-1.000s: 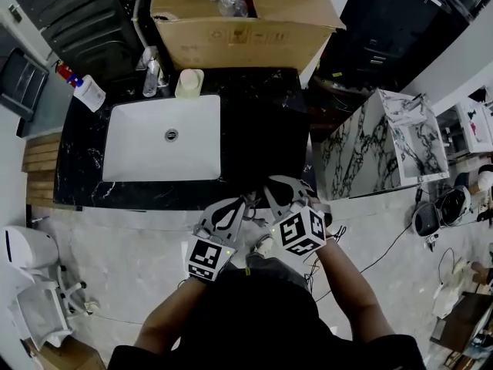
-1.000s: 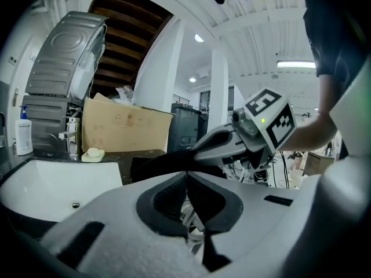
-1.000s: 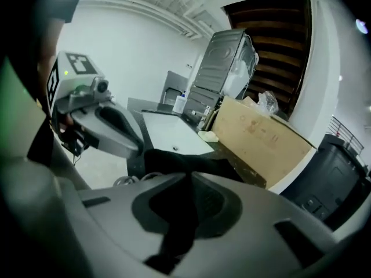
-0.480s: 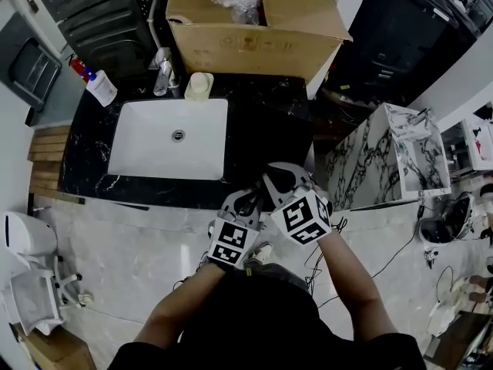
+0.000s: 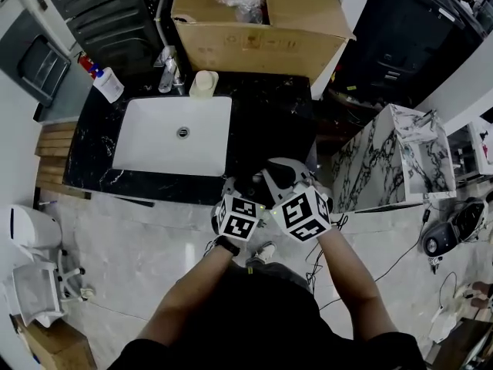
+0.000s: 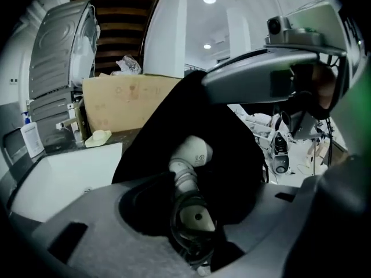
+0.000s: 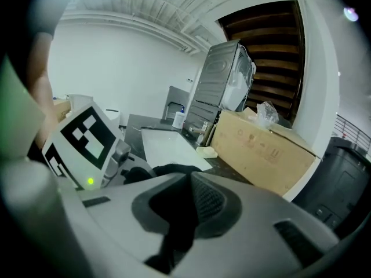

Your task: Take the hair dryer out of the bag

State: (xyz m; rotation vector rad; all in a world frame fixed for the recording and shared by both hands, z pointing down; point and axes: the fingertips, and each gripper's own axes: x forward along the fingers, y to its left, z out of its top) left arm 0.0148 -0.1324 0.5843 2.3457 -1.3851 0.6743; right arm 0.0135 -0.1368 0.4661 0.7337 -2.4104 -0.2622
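A black bag (image 6: 237, 138) stands open on the dark counter's near edge, held up from the right. Inside it lies a white hair dryer (image 6: 192, 154) with its coiled cord. My left gripper (image 6: 188, 225) points down into the bag's mouth; its jaws have just been opening, and the dryer's handle and cord show in the gap, with no pad pressing on them. My right gripper (image 7: 188, 210) is shut on a fold of the bag's black fabric (image 7: 174, 225). In the head view both grippers, left (image 5: 237, 191) and right (image 5: 281, 174), sit side by side at the bag (image 5: 258, 182).
A white sink (image 5: 176, 136) fills the counter's left part, with a faucet (image 5: 168, 66), a soap dish (image 5: 203, 83) and a pump bottle (image 5: 108, 83) behind it. A big cardboard box (image 5: 254, 21) stands at the back. A marble-patterned cabinet (image 5: 385, 160) is to the right.
My left gripper has moved up and to the right in the head view, to the bag, close beside the right gripper. The right gripper has stayed about where it was.
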